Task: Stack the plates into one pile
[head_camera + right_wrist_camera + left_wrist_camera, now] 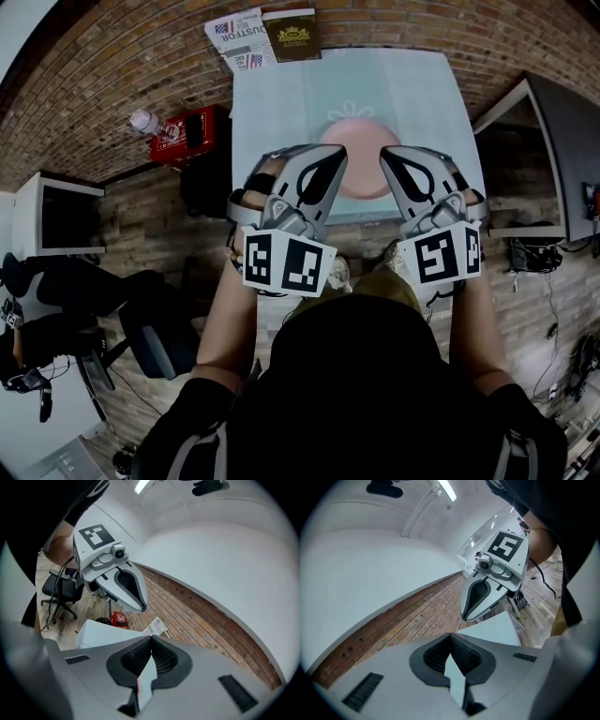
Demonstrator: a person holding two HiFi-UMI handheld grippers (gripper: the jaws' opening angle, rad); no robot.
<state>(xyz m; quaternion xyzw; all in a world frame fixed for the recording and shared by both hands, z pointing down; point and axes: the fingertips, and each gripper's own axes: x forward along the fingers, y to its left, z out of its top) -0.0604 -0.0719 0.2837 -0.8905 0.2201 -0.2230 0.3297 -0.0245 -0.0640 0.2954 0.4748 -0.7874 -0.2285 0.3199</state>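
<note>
Plates (361, 157): one pink round disc, smooth and matt, lying on the tabletop toward its near edge. Separate plates cannot be counted, and none lies apart, so the stacking looks done or nearly so. Tabletop (281, 103): square, pale green cloth with a faint flower print. Left tongs (450, 639) and right tongs (151, 641): grey plastic with ribbed black pads, both clenched on nothing, over the tabletop's near edge. Printed papers (242, 37): at the tabletop's far-left corner.

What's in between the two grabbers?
In the head view, a pink plate shows in the gap between the left gripper and the right gripper, lying on the table. Both grippers are shut and empty.
</note>
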